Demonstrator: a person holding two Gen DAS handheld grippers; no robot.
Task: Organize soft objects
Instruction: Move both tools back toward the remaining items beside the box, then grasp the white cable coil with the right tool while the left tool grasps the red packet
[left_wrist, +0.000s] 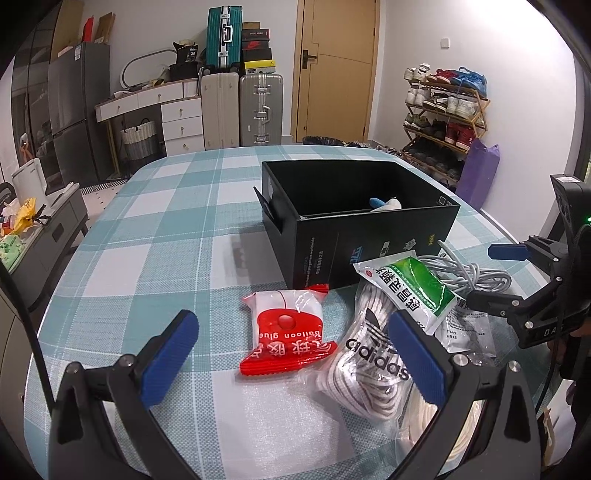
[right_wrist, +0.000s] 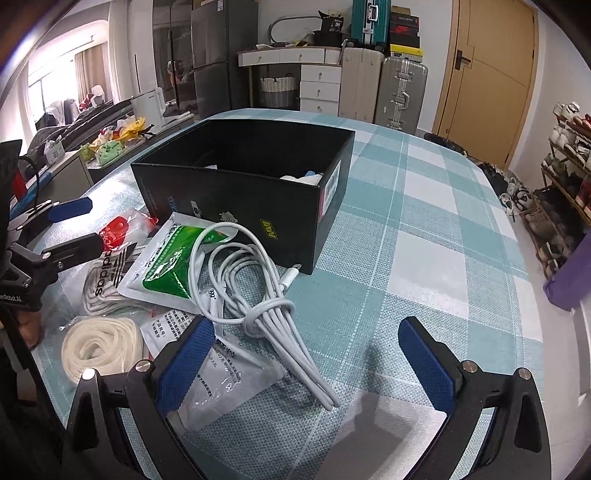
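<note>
A black box (left_wrist: 354, 240) (right_wrist: 236, 199) stands on the checked tablecloth with a blue-and-white soft item (left_wrist: 386, 203) inside. In front of it lie a red balloon-glue packet (left_wrist: 286, 328) (right_wrist: 118, 229), an Adidas bag of laces (left_wrist: 369, 362) (right_wrist: 107, 273), a green-and-white sachet (left_wrist: 413, 291) (right_wrist: 166, 266), a coiled white cable (right_wrist: 251, 291) (left_wrist: 476, 277) and a roll of white cord (right_wrist: 101, 349). My left gripper (left_wrist: 295, 354) is open, its jaws straddling the red packet and the laces bag. My right gripper (right_wrist: 310, 363) is open over the cable's tail end.
The table (left_wrist: 166, 229) extends bare to the left and behind the box, and to the right (right_wrist: 424, 229) of it. A clear printed pouch (right_wrist: 221, 376) lies under the cable. Suitcases, drawers and a shoe rack (left_wrist: 443, 110) stand beyond the table.
</note>
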